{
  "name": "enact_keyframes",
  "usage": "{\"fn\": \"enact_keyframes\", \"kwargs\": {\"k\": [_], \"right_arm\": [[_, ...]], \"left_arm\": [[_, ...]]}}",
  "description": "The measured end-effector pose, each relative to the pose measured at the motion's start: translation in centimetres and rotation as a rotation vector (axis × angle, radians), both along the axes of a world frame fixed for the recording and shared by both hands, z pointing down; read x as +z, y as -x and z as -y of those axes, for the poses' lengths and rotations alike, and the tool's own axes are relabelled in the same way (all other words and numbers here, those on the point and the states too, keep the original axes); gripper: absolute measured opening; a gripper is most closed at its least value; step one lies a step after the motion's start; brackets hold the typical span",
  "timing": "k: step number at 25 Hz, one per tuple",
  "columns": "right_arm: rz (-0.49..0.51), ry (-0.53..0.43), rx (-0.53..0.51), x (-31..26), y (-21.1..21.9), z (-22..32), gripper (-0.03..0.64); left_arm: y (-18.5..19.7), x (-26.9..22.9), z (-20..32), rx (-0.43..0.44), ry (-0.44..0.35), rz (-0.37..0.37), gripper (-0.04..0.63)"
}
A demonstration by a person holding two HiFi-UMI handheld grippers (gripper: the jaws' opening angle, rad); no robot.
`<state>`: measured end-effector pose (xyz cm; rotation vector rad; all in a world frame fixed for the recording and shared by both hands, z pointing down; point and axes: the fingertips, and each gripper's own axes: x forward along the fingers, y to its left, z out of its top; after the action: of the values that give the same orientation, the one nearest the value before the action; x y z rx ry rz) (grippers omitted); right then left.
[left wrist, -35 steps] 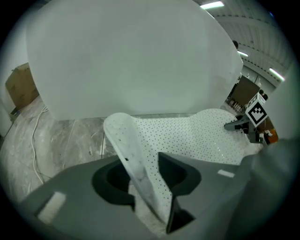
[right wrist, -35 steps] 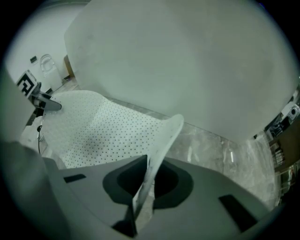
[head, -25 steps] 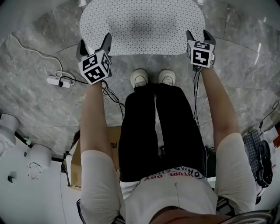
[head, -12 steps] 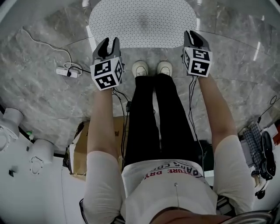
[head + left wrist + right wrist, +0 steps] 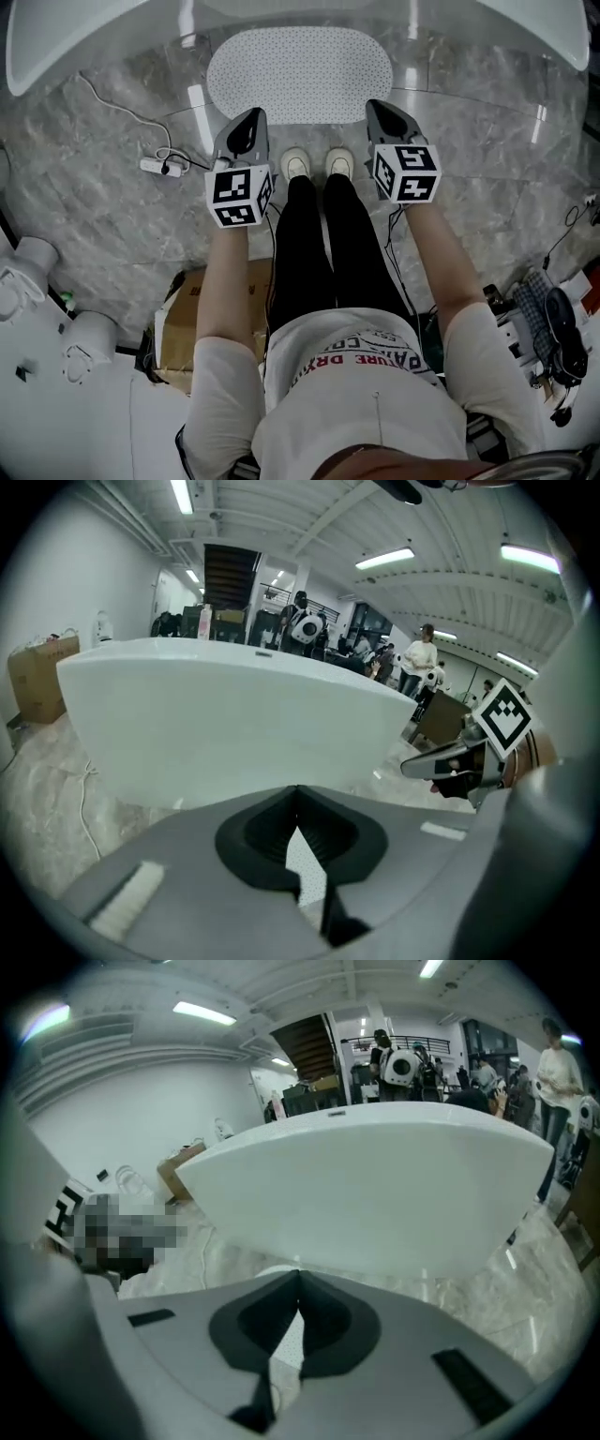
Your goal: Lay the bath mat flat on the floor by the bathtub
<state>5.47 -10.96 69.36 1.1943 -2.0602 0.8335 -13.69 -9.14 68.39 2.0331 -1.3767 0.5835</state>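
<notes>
Surroundings: white bathtub (image 5: 75,42) across the top; power strip (image 5: 162,167) with cable on the marble floor (image 5: 112,225) at left; cardboard box (image 5: 178,319) by the person's legs.
Bath mat (image 5: 298,73): pale, dotted, rounded ends, flat on the floor between the white shoes (image 5: 298,164) and the bathtub.
Left hand-held gripper (image 5: 253,116): jaws just closed, pressed together, holding nothing.
Right hand-held gripper (image 5: 378,109): likewise just closed and empty.

Shirt (image 5: 366,354) print: red letters, upside down in the head view, "…URE DRY" legible.
Second shirt line: curved, too creased to read.
Left gripper (image 5: 249,117) cube: black-and-white square code, no letters.
Right gripper (image 5: 382,108) cube: same kind of code.
</notes>
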Motion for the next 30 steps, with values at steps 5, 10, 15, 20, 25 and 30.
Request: {"fn": "enact_keyframes", "kwargs": {"k": [5, 10, 15, 20, 25, 30], "right_arm": [[0.041, -0.071, -0.093, -9.2, 1.5, 0.4, 0.009], [0.07, -0.175, -0.09, -19.2, 1.9, 2.8, 0.009], [0.124, -0.271, -0.072, -29.1, 1.8, 4.5, 0.009], [0.143, -0.4, -0.104, -38.8, 0.8, 4.5, 0.009], [0.092, -0.521, -0.147, -46.4, 0.0, 3.6, 0.009], [0.125, -0.618, -0.155, -52.4, 0.0, 2.7, 0.009]], "left_arm": [[-1.6, -10.8, 1.8, 0.021, -0.098, -0.035, 0.012], [-2.2, -21.4, 3.9, 0.034, -0.209, -0.028, 0.012], [-2.2, -31.2, 5.4, 0.03, -0.299, -0.037, 0.012], [-2.7, -41.4, 5.0, 0.031, -0.431, -0.002, 0.012], [-3.4, -48.9, 3.9, 0.047, -0.533, 0.009, 0.012], [-4.1, -54.5, 3.5, 0.08, -0.618, 0.006, 0.012]]}}
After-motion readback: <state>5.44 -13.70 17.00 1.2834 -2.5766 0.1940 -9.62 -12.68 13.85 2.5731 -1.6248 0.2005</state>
